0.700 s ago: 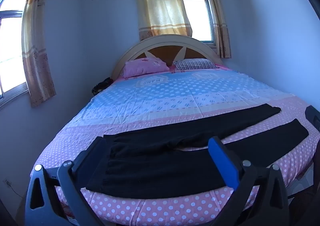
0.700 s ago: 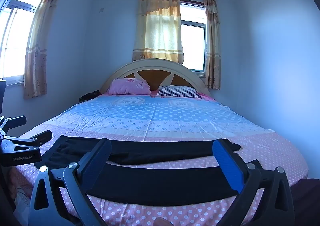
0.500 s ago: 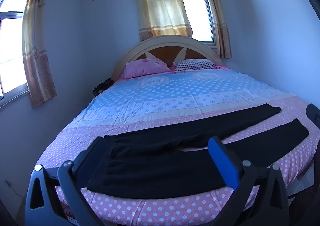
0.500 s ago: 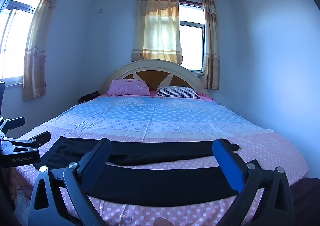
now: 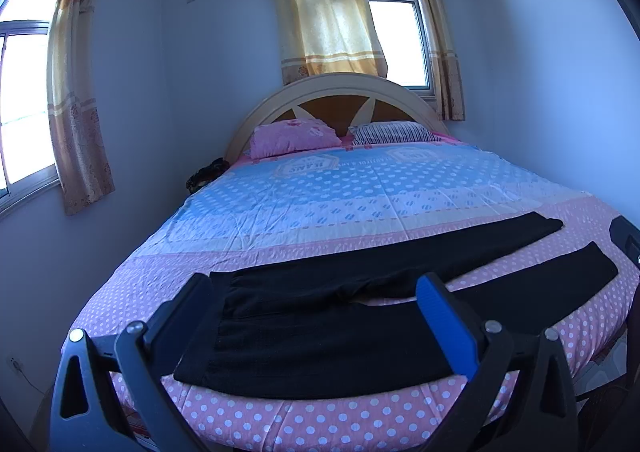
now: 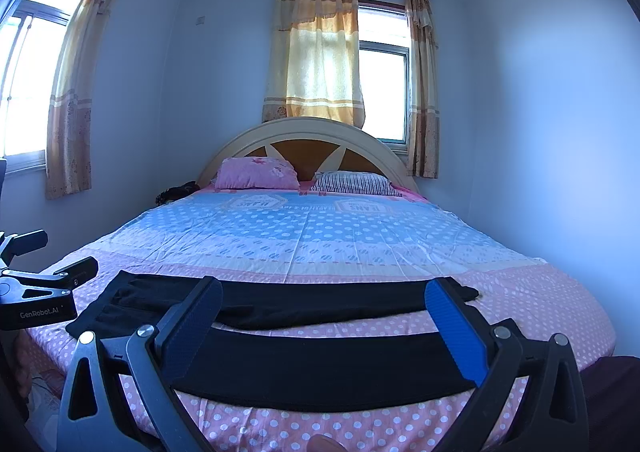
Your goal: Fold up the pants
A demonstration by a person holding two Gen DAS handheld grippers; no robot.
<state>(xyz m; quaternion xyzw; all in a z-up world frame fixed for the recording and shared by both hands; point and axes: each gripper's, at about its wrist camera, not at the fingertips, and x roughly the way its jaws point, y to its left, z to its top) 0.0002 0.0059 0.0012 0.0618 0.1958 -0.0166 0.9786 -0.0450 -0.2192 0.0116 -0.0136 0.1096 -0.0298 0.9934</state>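
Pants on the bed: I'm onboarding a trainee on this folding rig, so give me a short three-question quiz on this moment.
1. True or false: the black pants lie spread flat on the bed, legs apart.
2. Multiple choice: the left gripper is A) shut on the waistband, B) open and holding nothing, C) out of view.
3. Fill in: beside the pink pillow lies a ____ pillow.

Key: 1 true; 2 B; 3 striped. The right gripper is open too.

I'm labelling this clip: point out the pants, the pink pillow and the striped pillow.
pants (image 5: pixel 320 344), left wrist view, seat area near the waistband.
pink pillow (image 6: pixel 256 174), right wrist view, middle of its front face.
striped pillow (image 6: pixel 356 184), right wrist view, middle of its top.
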